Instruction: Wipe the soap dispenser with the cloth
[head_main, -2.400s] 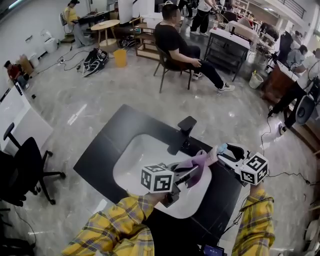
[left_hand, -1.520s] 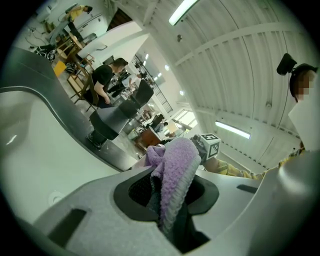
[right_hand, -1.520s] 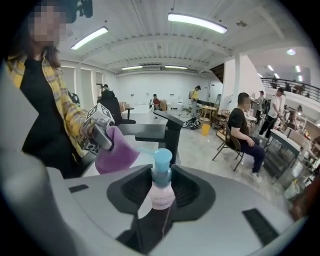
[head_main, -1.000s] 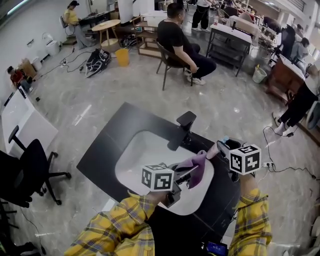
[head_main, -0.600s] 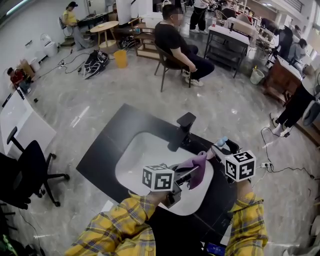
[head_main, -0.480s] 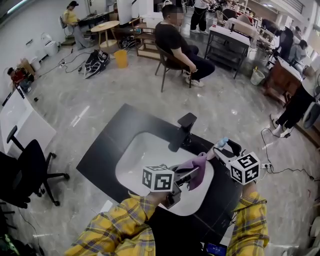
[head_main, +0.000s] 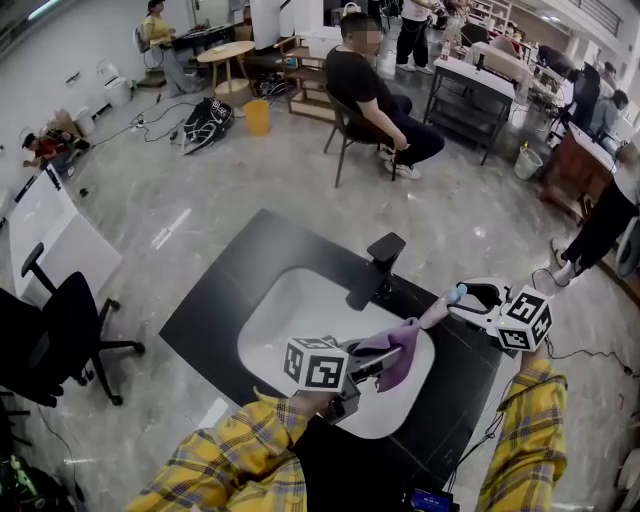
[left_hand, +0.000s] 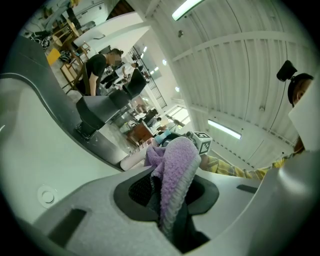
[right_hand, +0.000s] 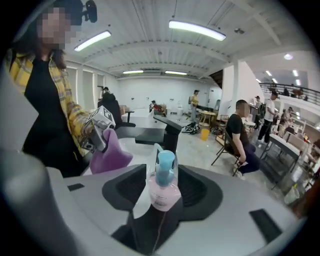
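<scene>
The right gripper (right_hand: 165, 189) had the soap dispenser (right_hand: 162, 196) between its jaws, which had just been closing. The pads looked set against the pink body, with the blue pump (right_hand: 165, 167) standing clear above them. It held the bottle in the air over the right rim of the sink (head_main: 290, 320). The left gripper (left_hand: 167, 200) was clamped on a fold of the purple cloth (left_hand: 175, 165), and it held that cloth over the right part of the sink, just beside the bottle. From the head view the cloth's tip seemed to reach the bottle, but whether it actually touched could not be told.

The main risk lay in the newly set grip. The bottle was smooth and round, and its head stood well above the pads. A firm rub from the cloth could therefore twist it in the jaws or lever it out. It would then drop into the sink or onto the dark counter (head_main: 215, 310) around the sink.

A stroke over the top could press the pump and squirt soap onto the cloth and pads, which would make the hold slicker.

The cloth was pinched by one fold only. If it dragged hard against the bottle or snagged under the pump's spout, it could pull free of the left jaws. A wide sweep towards the far rim of the sink could also knock the faucet (head_main: 378, 262).
</scene>
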